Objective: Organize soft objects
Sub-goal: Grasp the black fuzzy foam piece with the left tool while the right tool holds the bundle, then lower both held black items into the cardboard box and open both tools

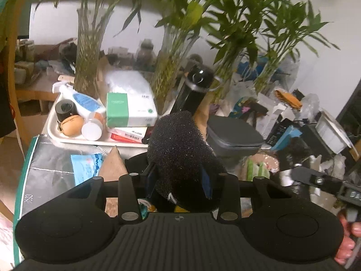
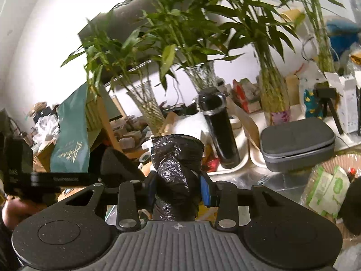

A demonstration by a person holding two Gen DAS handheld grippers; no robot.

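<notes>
In the left wrist view, the left gripper point(image 1: 180, 180) has its jaws closed on a black foam sponge point(image 1: 180, 149), a coarse, rounded block that stands up between the blue-padded fingers and bulges well above them. Beyond it, on the left, a white tray point(image 1: 54, 135) holds a green and white box point(image 1: 130, 110), a black roll point(image 1: 65, 109), a tan round pouch point(image 1: 72, 125) and a white-capped bottle point(image 1: 92, 128) lying on its side. A black flask point(image 1: 194, 88) stands tilted just behind the sponge, and a grey zip case point(image 1: 232, 135) lies to the right of it. Glass vases of bamboo point(image 1: 88, 52) rise at the far side. At the right edge the other gripper's dark frame and part of a hand point(image 1: 347, 246) show. Near left, a light blue packet point(image 1: 85, 164) lies on a silvery sheet point(image 1: 49, 164). In the right wrist view, the right gripper point(image 2: 178, 192) is clamped on a roll of crinkled black plastic bags point(image 2: 176, 169), which stands upright between the blue pads and reaches above them. The black flask point(image 2: 220, 131) stands just beyond it to the right, in a white tray point(image 2: 237, 164), with the grey zip case point(image 2: 297, 144) further right. A teal paper bag point(image 2: 72, 135) stands at the far left, and green and white packets point(image 2: 327, 189) lie in a wrapped basket at the near right.
</notes>
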